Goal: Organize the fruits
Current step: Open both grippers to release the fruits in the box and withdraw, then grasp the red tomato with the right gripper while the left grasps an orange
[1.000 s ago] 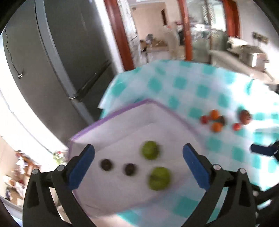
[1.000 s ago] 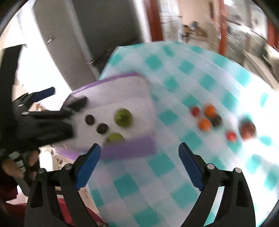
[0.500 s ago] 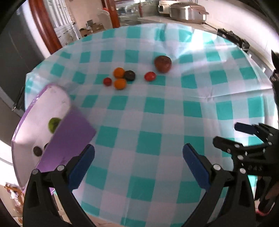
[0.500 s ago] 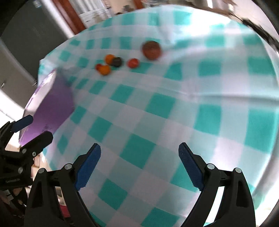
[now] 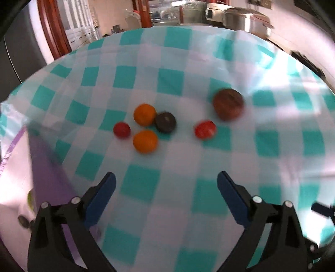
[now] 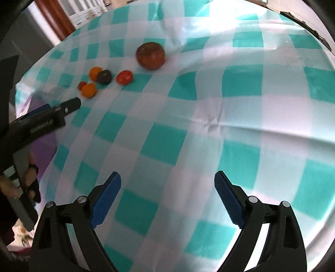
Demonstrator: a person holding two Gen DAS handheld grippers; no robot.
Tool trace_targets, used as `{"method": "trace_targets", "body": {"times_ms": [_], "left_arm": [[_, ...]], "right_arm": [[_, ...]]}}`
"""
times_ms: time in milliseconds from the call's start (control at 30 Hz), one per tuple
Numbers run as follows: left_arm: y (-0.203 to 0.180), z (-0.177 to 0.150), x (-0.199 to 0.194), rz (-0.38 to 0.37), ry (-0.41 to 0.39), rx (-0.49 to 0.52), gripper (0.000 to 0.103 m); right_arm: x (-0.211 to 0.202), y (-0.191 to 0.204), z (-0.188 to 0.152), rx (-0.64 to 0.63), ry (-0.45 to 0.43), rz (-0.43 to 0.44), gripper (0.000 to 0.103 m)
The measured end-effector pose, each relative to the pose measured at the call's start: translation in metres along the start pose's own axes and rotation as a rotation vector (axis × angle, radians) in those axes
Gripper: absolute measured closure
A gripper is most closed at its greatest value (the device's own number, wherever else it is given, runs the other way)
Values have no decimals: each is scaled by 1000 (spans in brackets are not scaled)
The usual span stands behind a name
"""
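A cluster of fruit lies on the teal-checked tablecloth [image 5: 180,209]: two orange fruits [image 5: 144,114] [image 5: 145,141], a dark fruit [image 5: 165,122], two small red fruits [image 5: 121,129] [image 5: 205,129] and a larger brown-red fruit [image 5: 228,104]. My left gripper [image 5: 165,197] is open and empty, short of the cluster. A purple-edged white box [image 5: 45,177] at the left holds a green fruit [image 5: 30,198]. My right gripper [image 6: 167,197] is open and empty, far from the brown-red fruit [image 6: 150,55] and the cluster [image 6: 103,77].
The left gripper's body [image 6: 39,123] and the hand holding it show at the left of the right wrist view. A kitchen counter with metal pots [image 5: 245,19] stands beyond the table. A wooden door frame [image 5: 54,31] is at the far left.
Both grippers have swung away from the purple box toward the table's middle. The fruit cluster is now nearer and more central in the left view. Both grippers stay open.
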State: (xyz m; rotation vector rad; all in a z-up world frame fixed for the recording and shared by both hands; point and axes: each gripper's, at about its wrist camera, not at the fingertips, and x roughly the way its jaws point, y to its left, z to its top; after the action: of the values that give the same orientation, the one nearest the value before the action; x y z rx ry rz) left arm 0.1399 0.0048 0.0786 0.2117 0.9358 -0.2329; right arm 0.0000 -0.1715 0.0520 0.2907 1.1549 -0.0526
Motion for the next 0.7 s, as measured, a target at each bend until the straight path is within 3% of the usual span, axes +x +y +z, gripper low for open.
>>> {"method": "trace_targets", "body": {"times_ms": [100, 267, 533, 700], "left_arm": [[18, 17, 35, -1, -8, -77, 14], [29, 24, 69, 26, -25, -102, 21], [37, 28, 97, 47, -35, -99, 37], [45, 23, 99, -8, -44, -107, 47]], "right_arm": [[14, 12, 16, 7, -3, -10, 15], [34, 32, 48, 14, -40, -19, 15], [69, 54, 96, 17, -66, -40, 15], [93, 67, 116, -21, -71, -53, 16]]}}
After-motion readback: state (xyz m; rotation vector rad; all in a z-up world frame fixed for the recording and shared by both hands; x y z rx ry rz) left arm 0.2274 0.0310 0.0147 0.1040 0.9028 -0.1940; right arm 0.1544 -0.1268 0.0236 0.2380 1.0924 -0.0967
